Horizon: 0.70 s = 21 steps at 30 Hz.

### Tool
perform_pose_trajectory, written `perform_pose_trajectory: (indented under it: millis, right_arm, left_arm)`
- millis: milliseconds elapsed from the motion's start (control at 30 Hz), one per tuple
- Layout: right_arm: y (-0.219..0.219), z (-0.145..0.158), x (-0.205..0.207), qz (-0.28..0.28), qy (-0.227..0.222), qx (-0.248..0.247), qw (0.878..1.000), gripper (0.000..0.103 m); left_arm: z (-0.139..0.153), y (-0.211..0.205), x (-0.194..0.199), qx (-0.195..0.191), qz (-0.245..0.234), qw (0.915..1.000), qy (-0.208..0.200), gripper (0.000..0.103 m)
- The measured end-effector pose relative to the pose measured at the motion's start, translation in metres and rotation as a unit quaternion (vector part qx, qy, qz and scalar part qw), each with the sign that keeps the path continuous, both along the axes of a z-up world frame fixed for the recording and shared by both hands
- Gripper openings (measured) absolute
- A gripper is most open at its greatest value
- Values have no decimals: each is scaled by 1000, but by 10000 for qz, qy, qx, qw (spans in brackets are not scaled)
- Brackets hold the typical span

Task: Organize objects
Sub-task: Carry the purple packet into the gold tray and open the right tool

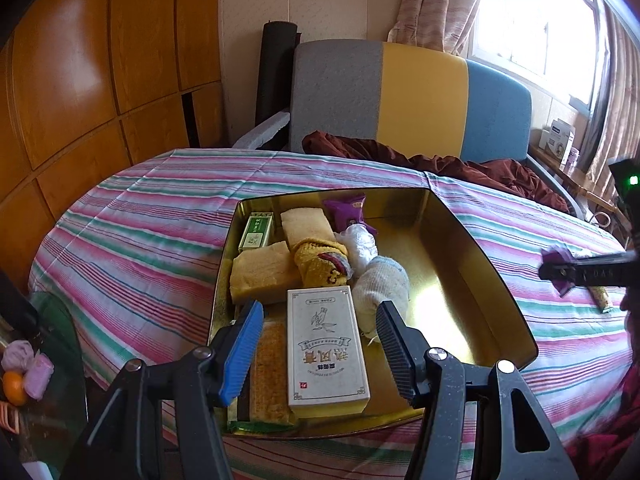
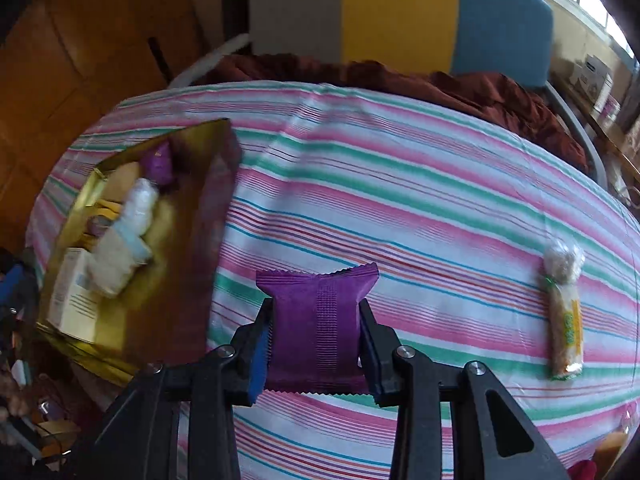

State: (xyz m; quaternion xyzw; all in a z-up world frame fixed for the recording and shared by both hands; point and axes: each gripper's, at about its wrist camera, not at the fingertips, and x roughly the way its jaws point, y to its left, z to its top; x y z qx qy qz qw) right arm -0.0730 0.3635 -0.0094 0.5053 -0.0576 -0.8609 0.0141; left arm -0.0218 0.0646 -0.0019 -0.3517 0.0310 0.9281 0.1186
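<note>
The right tool is clamped on a purple snack packet at lower centre of its frame; to do this well, carry it level to the bare right side of the gold tin at left. The left tool, spread wide and empty, hovers over the white box in the tin.

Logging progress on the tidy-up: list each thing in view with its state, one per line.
Left hand-held gripper: open, empty, over the tin.
Right hand-held gripper: shut on purple packet.
Gold tin: lidless, partly filled.
White box: lying flat in the tin.
Second purple packet: in the tin.
Cracker pack: sealed, lying on the striped cloth, outside the tin.
</note>
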Motion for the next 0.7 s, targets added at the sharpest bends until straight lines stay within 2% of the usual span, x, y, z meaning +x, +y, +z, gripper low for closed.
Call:
perform_pose_trajectory:
  millis: [167,267,433,600,633,700]
  right_arm:
    - [-72,7,-32,676,105,-84,9976,38]
    - [-99,0,-54,800,49,-74,9968,38]
    - [-124,-21,-88,803,-184,-9,9966,38]
    - [-128,-39,-111,511,-311,97,9982,38]
    - [-128,-42,-114,522,-332,53,9981,39]
    - [-130,-43,-115,572,-371,36,9977,48]
  left_arm:
    - [-4,-16,-3,157,147,9997,-104,62]
    - [-6,-28,-6,216,273,9993,-156,63]
    - [-10,-43,-12,306,463,9982,-228,63]
    - [-13,-51,-16,358,532,9976,-275,63]
    - [-15,-51,-17,359,538,9975,-297,63]
    - [-16,-52,-17,364,550,9973,-317,65]
